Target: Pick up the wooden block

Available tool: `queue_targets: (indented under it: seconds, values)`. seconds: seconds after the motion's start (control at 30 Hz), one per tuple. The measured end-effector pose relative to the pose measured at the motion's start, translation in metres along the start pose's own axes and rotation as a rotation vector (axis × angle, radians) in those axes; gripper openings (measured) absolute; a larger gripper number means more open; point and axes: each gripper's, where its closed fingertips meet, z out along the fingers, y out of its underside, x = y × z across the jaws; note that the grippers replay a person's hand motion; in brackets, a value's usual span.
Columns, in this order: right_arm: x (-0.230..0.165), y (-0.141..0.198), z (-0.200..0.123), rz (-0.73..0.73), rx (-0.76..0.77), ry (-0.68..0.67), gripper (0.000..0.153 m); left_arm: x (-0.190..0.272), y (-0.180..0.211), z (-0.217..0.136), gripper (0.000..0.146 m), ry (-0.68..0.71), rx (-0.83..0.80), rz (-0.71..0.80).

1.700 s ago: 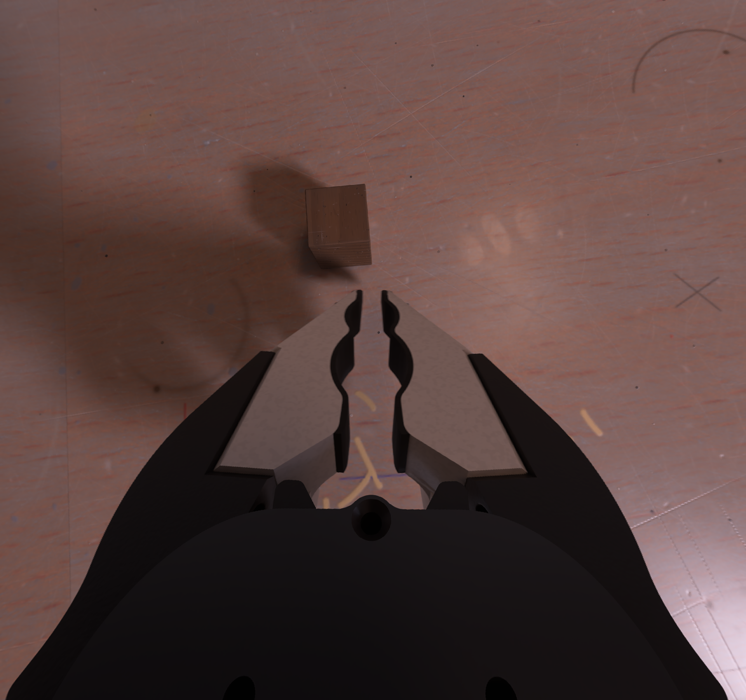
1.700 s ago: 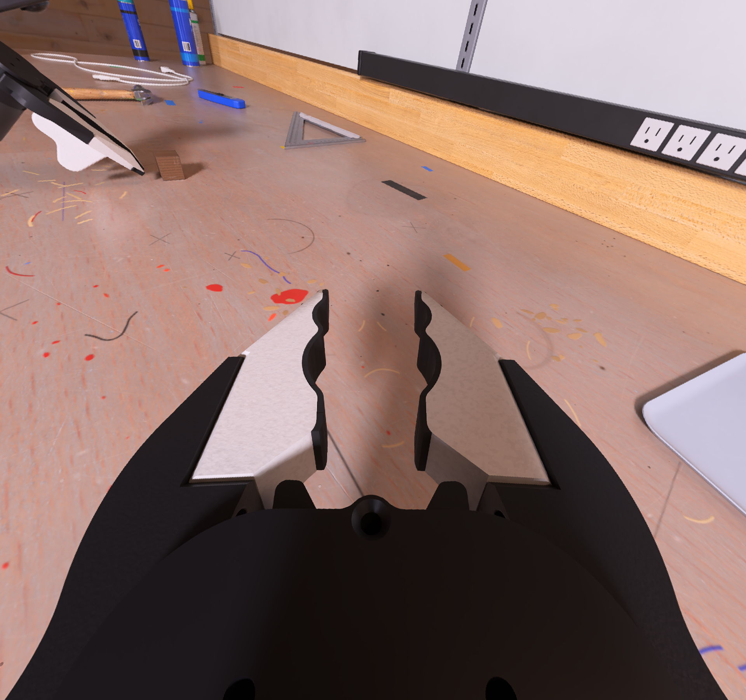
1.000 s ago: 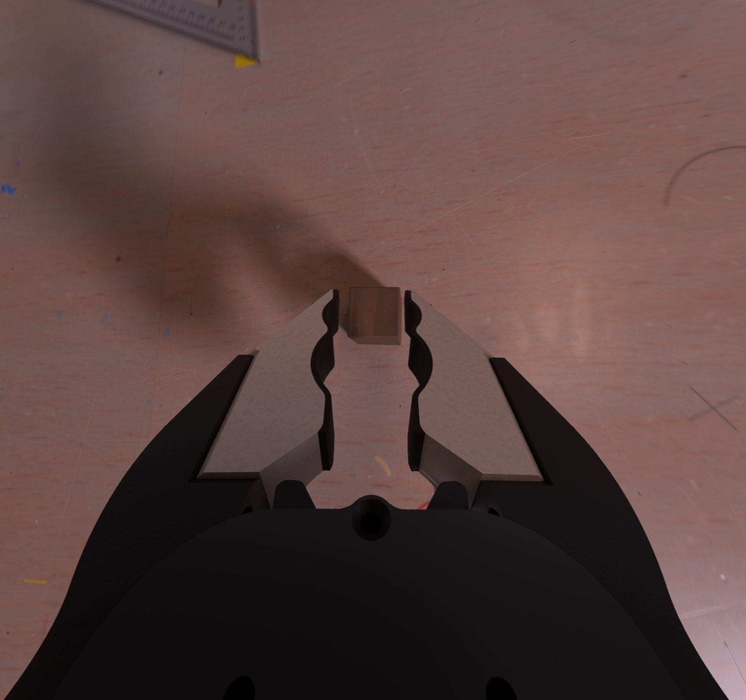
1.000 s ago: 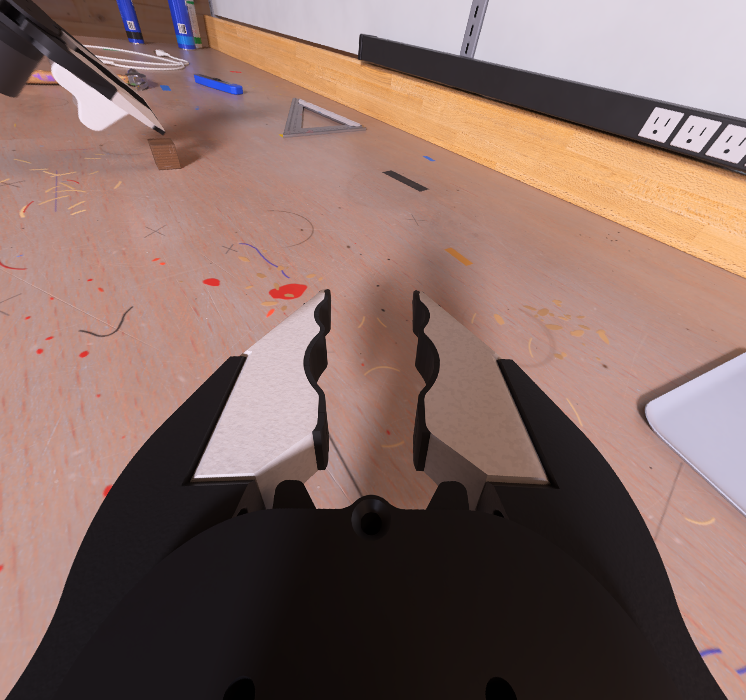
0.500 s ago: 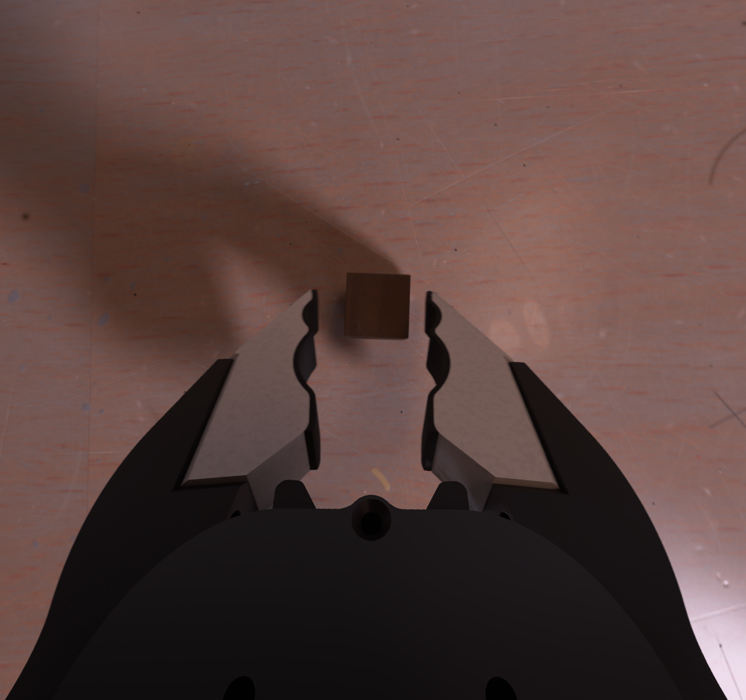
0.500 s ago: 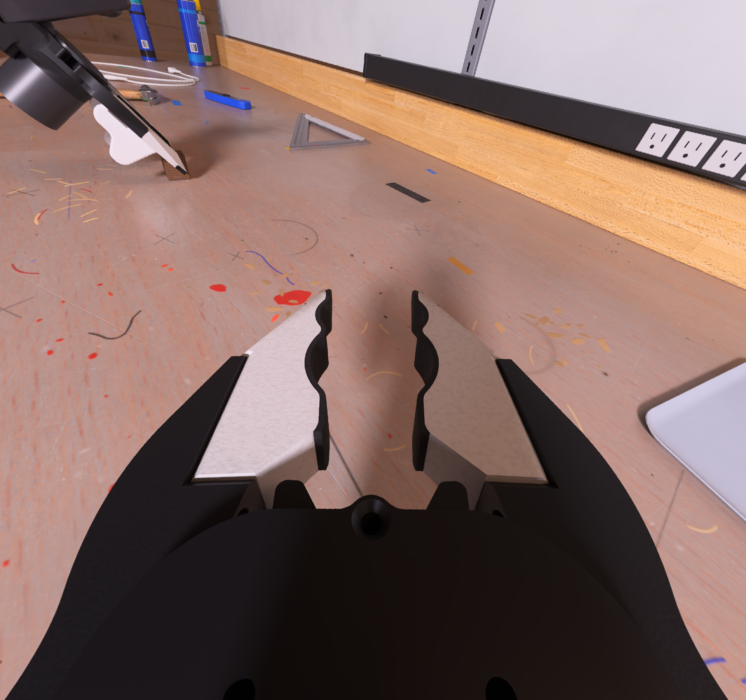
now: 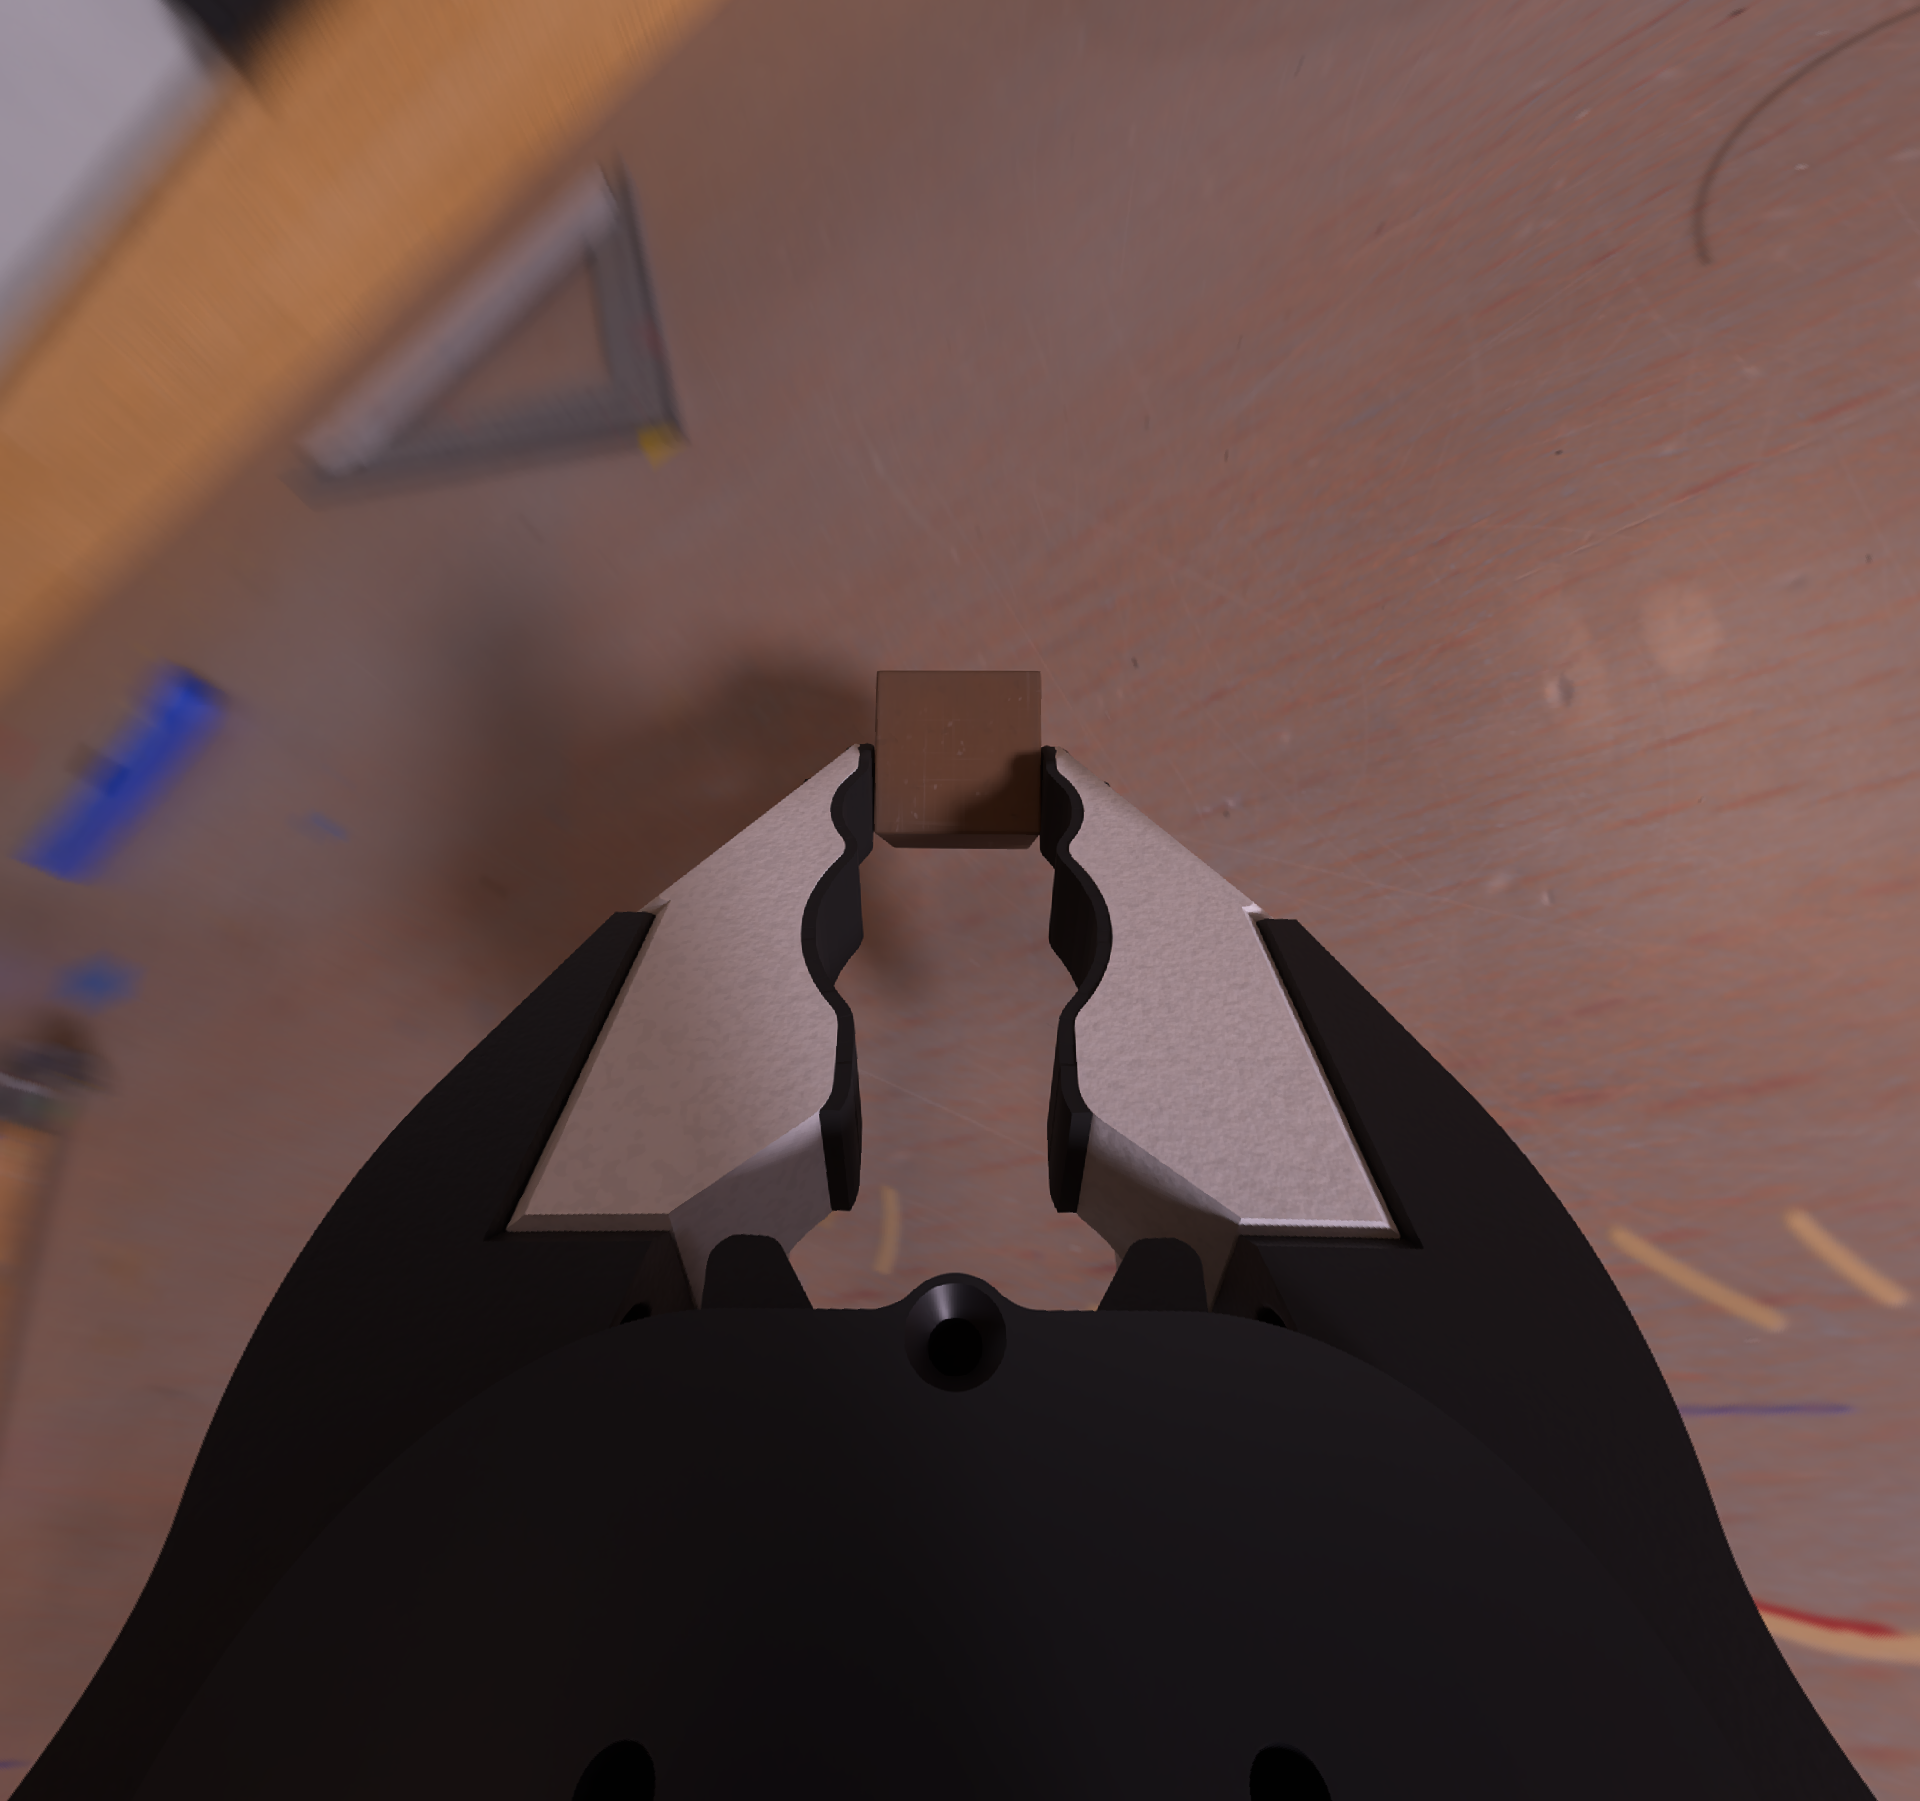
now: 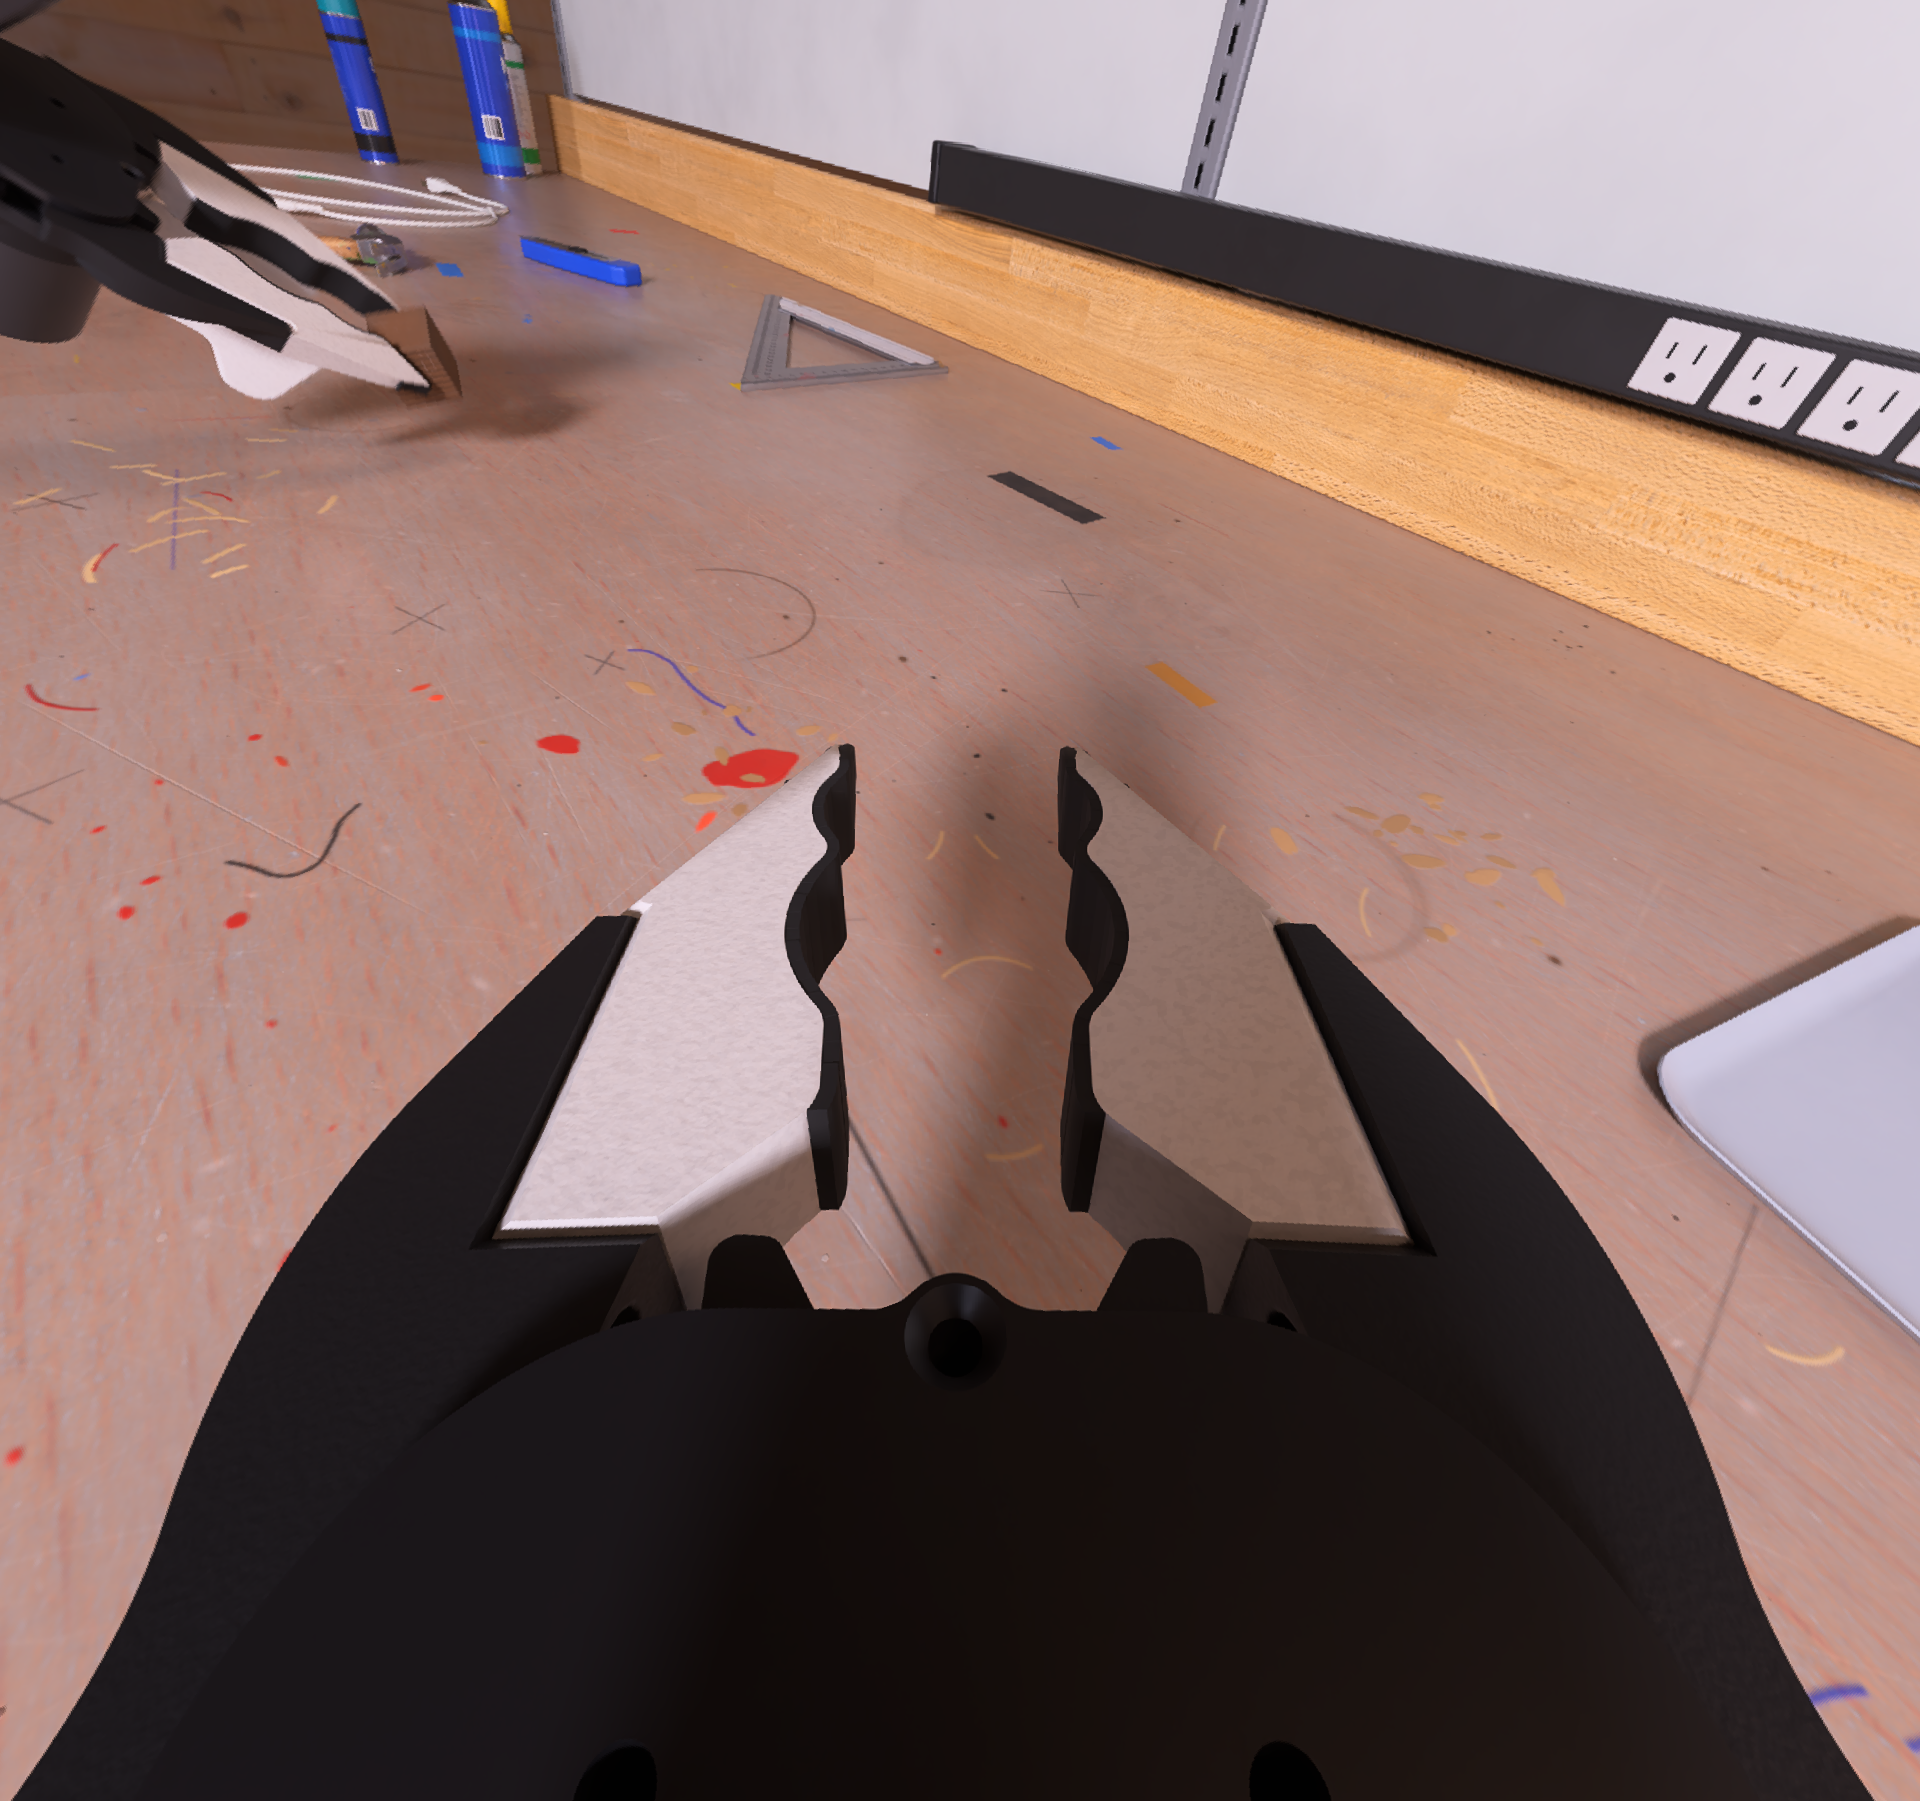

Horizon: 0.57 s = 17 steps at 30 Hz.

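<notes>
A small brown wooden block (image 7: pixel 957 757) sits clamped between the tips of my left gripper (image 7: pixel 957 787), which is shut on it and holds it just above the scratched workbench (image 7: pixel 1455 504). From the right wrist view the same left gripper (image 8: pixel 410 369) is far off at the upper left, tilted, with the wooden block (image 8: pixel 428 349) at its tips over a dark shadow. My right gripper (image 8: pixel 956 775) is open and empty, low over the bench, far from the block.
A grey metal triangle square (image 8: pixel 821 349) lies beyond the block, near the wooden back rail (image 8: pixel 1247 338). A blue marker (image 8: pixel 582 261), white cable (image 8: pixel 384 198), spray cans (image 8: pixel 483 84) and a hammer stand at the far left. A white tray corner (image 8: pixel 1829 1107) is at the right.
My left gripper has shut on the block, which stood free between open fingers half a second ago, and has lifted and tilted it. The right gripper has hardly moved.
</notes>
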Motion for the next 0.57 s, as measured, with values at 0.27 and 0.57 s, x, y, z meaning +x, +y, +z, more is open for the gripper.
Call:
queue_targets:
  seconds: [0.27, 0.57]
  values:
    - [-0.005, -0.015, -0.003, 0.076, 0.067, -0.062, 0.038, 0.038, -0.112, -0.091, 0.031, -0.317, 0.496, 0.69]
    - [-0.116, -0.12, -0.024, 0.067, 0.169, -0.422, 0.039, 0.141, -0.167, -0.201, 0.031, -0.206, 0.934, 0.831]
